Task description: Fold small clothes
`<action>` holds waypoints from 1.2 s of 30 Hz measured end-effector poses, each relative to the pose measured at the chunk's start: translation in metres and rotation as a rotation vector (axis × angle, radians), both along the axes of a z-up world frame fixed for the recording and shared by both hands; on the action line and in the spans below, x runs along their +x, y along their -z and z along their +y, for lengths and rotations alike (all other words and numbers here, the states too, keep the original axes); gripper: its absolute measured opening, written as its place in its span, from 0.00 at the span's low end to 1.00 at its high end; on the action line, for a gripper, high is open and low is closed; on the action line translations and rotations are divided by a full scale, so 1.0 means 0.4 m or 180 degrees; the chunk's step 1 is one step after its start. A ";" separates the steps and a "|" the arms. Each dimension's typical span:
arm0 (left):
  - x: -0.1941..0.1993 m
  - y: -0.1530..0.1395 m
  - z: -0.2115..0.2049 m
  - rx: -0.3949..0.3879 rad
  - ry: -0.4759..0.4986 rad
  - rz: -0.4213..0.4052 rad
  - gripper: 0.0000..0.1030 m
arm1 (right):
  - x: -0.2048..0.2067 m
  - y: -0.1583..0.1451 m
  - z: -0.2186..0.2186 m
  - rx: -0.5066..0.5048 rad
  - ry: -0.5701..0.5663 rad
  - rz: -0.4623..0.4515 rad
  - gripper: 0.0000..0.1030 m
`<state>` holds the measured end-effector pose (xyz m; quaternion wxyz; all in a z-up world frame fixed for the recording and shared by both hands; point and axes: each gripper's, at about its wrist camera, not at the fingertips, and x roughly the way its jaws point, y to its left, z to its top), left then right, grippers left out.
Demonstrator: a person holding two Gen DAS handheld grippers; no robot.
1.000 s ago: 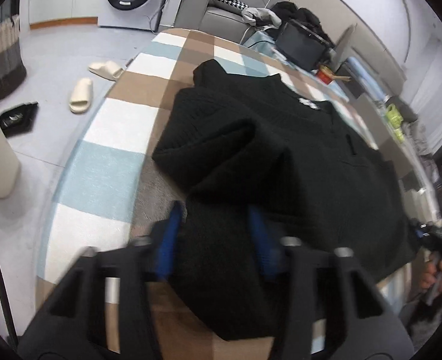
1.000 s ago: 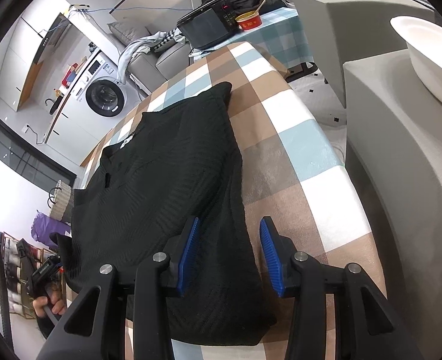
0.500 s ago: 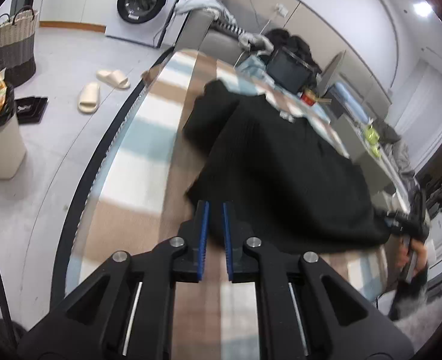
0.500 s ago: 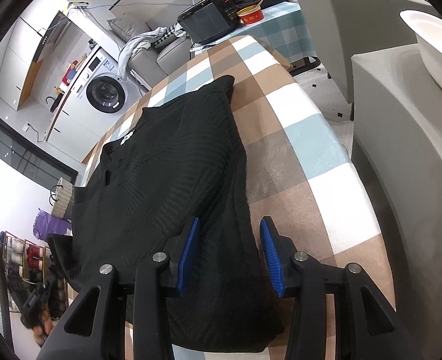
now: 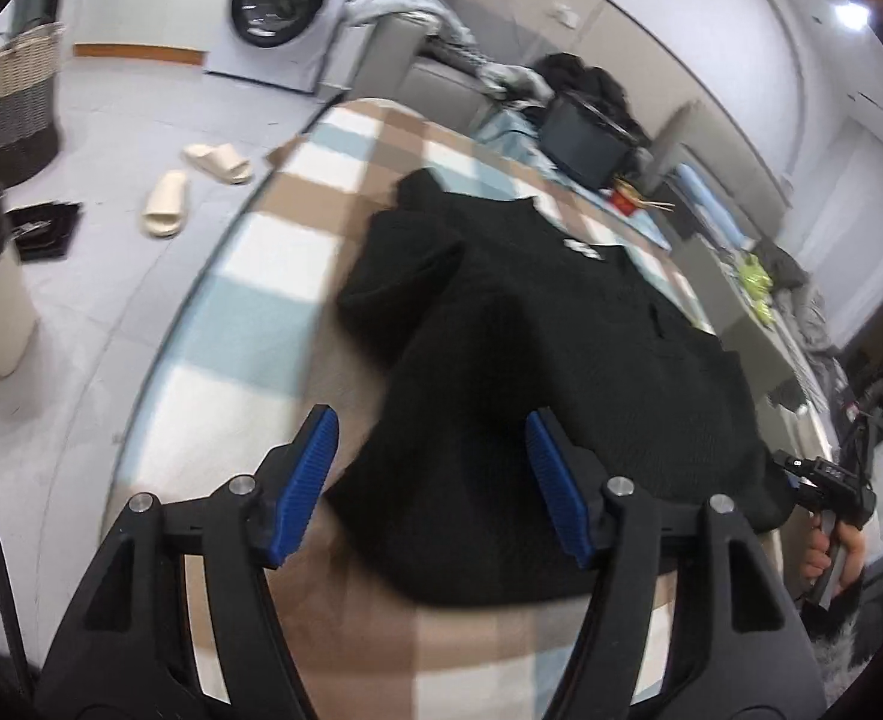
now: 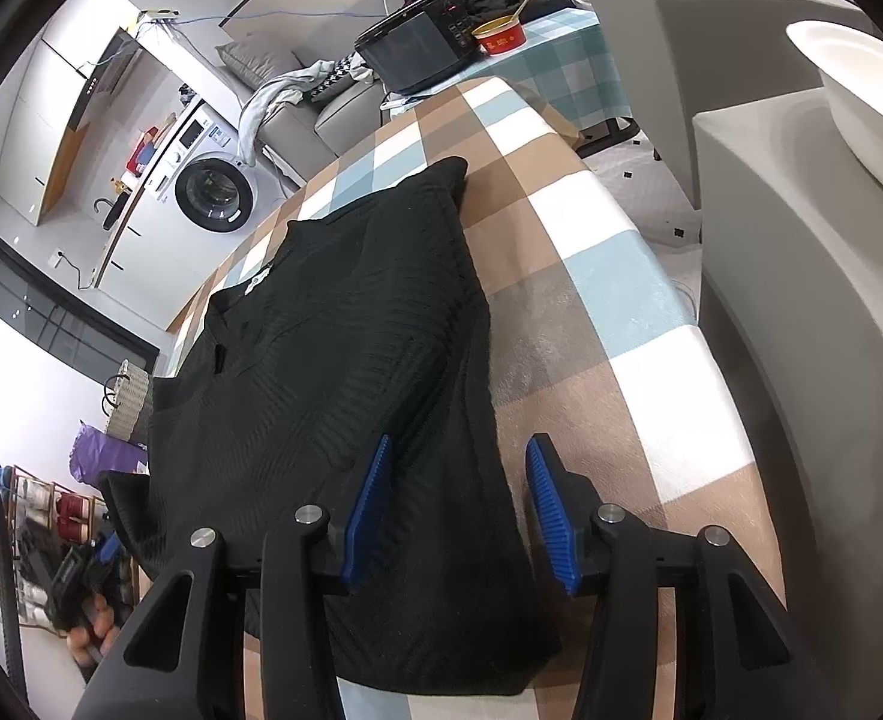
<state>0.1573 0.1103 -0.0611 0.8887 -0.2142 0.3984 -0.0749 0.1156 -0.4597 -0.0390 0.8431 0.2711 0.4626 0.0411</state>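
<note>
No text can be read. The white tag [image 5: 582, 247] at the sweater's [image 5: 537, 348] collar and the labels on the washer [image 6: 210, 192] are too small and blurred to make out.

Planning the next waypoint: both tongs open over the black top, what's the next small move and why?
Probably lower the left tongs onto the black top's near hem and close. They are open and empty, the hem corner lies between the fingers, and the left sleeve is already folded in.
</note>
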 end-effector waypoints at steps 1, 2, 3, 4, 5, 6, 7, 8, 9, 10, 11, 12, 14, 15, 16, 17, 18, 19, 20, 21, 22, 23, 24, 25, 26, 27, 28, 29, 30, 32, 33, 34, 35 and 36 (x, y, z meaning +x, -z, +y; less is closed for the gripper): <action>0.015 0.000 -0.010 -0.0021 0.0040 -0.0010 0.60 | -0.002 0.000 -0.002 0.0003 0.0016 -0.0004 0.46; 0.028 0.001 -0.018 -0.0076 0.0083 -0.0019 0.50 | -0.004 0.000 -0.004 0.0014 0.0034 -0.0010 0.46; 0.034 0.002 -0.024 -0.0187 0.0150 -0.0050 0.22 | -0.004 0.000 -0.006 0.0027 0.0043 -0.0015 0.46; 0.037 0.001 -0.030 -0.0243 0.0222 -0.0044 0.10 | -0.004 0.000 -0.006 0.0030 0.0046 -0.0017 0.46; 0.030 -0.001 -0.033 -0.0328 0.0299 -0.0083 0.04 | -0.005 0.000 -0.005 0.0029 0.0044 -0.0018 0.46; 0.016 -0.005 -0.032 -0.0375 0.0326 -0.0130 0.04 | -0.005 0.000 -0.006 0.0029 0.0038 -0.0017 0.46; 0.003 -0.008 -0.035 -0.0409 0.0365 -0.0144 0.04 | -0.002 0.001 -0.004 0.0029 0.0024 -0.0012 0.46; -0.018 -0.011 -0.031 -0.0442 0.0386 -0.0142 0.04 | 0.002 0.002 -0.002 0.0029 0.0007 -0.0008 0.46; -0.046 -0.015 -0.024 -0.0453 0.0362 -0.0151 0.04 | 0.004 0.003 0.001 0.0027 -0.0008 -0.0004 0.46; -0.067 -0.018 -0.019 -0.0458 0.0349 -0.0154 0.04 | 0.007 0.004 0.004 0.0021 -0.0027 0.0003 0.46; -0.096 -0.022 -0.007 -0.0449 0.0314 -0.0159 0.04 | 0.012 0.005 0.006 0.0016 -0.0045 0.0010 0.46; -0.124 -0.022 0.006 -0.0400 0.0259 -0.0142 0.04 | 0.014 0.006 0.008 0.0015 -0.0058 0.0013 0.46; -0.164 -0.014 0.027 -0.0303 0.0182 -0.0068 0.04 | 0.021 0.008 0.012 0.0006 -0.0088 0.0019 0.46; -0.178 0.001 0.039 -0.0249 0.0125 0.0024 0.05 | 0.023 0.008 0.013 0.0007 -0.0094 0.0017 0.46; -0.186 0.014 0.048 -0.0214 0.0098 0.0108 0.05 | 0.026 0.009 0.014 0.0011 -0.0097 0.0017 0.46; -0.192 0.031 0.056 -0.0189 0.0071 0.0218 0.05 | 0.029 0.010 0.014 0.0017 -0.0094 0.0018 0.46; -0.196 0.042 0.063 -0.0177 0.0027 0.0286 0.12 | 0.031 0.011 0.015 0.0018 -0.0091 0.0020 0.46; -0.197 0.051 0.068 -0.0161 -0.0006 0.0309 0.16 | 0.036 0.010 0.015 0.0014 -0.0088 0.0023 0.46; -0.195 0.052 0.074 -0.0133 -0.0068 0.0317 0.27 | 0.036 0.009 0.016 0.0008 -0.0090 0.0019 0.46; -0.192 0.053 0.081 -0.0128 -0.0102 0.0317 0.40 | 0.040 0.005 0.017 -0.0001 -0.0090 0.0005 0.46; -0.187 0.050 0.088 -0.0141 -0.0130 0.0307 0.45 | 0.045 -0.001 0.016 -0.0013 -0.0087 -0.0017 0.46; -0.180 0.043 0.097 -0.0185 -0.0148 0.0263 0.50 | 0.052 -0.008 0.015 -0.0026 -0.0078 -0.0041 0.46; -0.172 0.034 0.107 -0.0216 -0.0164 0.0219 0.53 | 0.060 -0.014 0.015 -0.0040 -0.0075 -0.0062 0.46; -0.162 0.024 0.113 -0.0228 -0.0179 0.0174 0.54 | 0.070 -0.020 0.015 -0.0061 -0.0071 -0.0086 0.46; -0.145 0.015 0.119 -0.0223 -0.0205 0.0135 0.55 | 0.081 -0.026 0.015 -0.0077 -0.0070 -0.0112 0.46; -0.124 0.007 0.123 -0.0230 -0.0239 0.0120 0.56 | 0.095 -0.031 0.016 -0.0089 -0.0059 -0.0130 0.46; -0.096 0.002 0.123 -0.0243 -0.0272 0.0126 0.58 | 0.114 -0.034 0.016 -0.0095 -0.0032 -0.0133 0.47; -0.058 0.002 0.124 -0.0249 -0.0311 0.0157 0.59 | 0.136 -0.035 0.019 -0.0085 -0.0040 -0.0140 0.49; -0.023 0.006 0.121 -0.0243 -0.0341 0.0208 0.59 | 0.153 -0.035 0.022 -0.0080 -0.0058 -0.0144 0.51; 0.048 0.020 0.109 -0.0273 -0.0344 0.0353 0.59 | 0.198 -0.026 0.034 -0.0145 -0.0093 -0.0085 0.52; 0.086 0.030 0.098 -0.0283 -0.0319 0.0412 0.59 | 0.222 -0.017 0.043 -0.0235 -0.0121 -0.0026 0.52; 0.119 0.040 0.088 -0.0295 -0.0284 0.0454 0.59 | 0.236 -0.008 0.046 -0.0271 -0.0133 0.0028 0.52; 0.148 0.050 0.075 -0.0292 -0.0234 0.0497 0.59 | 0.254 0.007 0.050 -0.0283 -0.0164 0.0119 0.52; 0.175 0.059 0.061 -0.0273 -0.0186 0.0559 0.59 | 0.262 0.018 0.049 -0.0288 -0.0170 0.0177 0.52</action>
